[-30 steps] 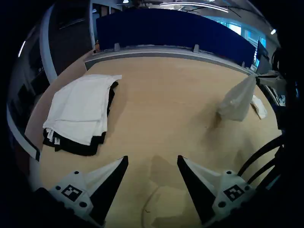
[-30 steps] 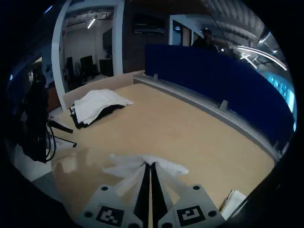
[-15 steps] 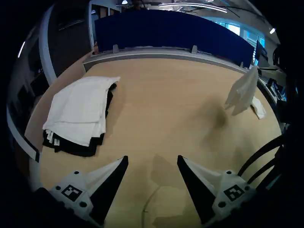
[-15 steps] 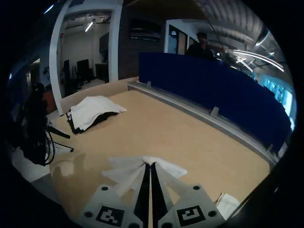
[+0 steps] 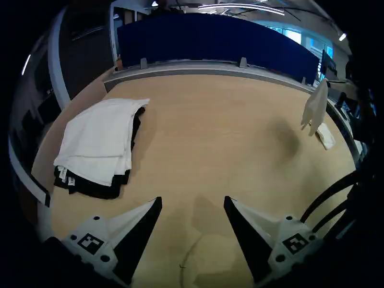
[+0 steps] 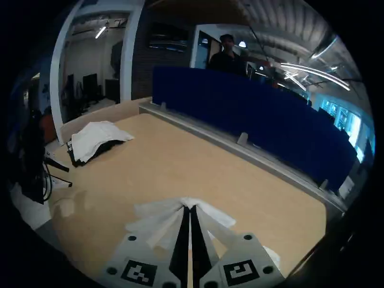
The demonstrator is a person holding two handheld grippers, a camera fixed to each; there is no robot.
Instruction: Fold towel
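Observation:
A white towel (image 6: 178,219) hangs from my right gripper (image 6: 190,209), whose fingers are shut on its cloth above the wooden table (image 6: 182,163). In the left gripper view that same towel (image 5: 316,106) dangles in the air at the far right, clear of the tabletop, casting a shadow below. My left gripper (image 5: 192,201) stands open low over the near edge of the table (image 5: 211,129) with nothing between its fingers.
A stack of folded white and black cloths (image 5: 100,144) lies at the table's left; the same stack (image 6: 93,140) shows far left in the right gripper view. A small white cloth (image 5: 326,136) lies at the right edge. A blue partition (image 5: 216,38) runs along the back, with a person (image 6: 225,54) behind it.
The right gripper has lifted the towel off the table and carried it up and to the right. The left gripper has held still.

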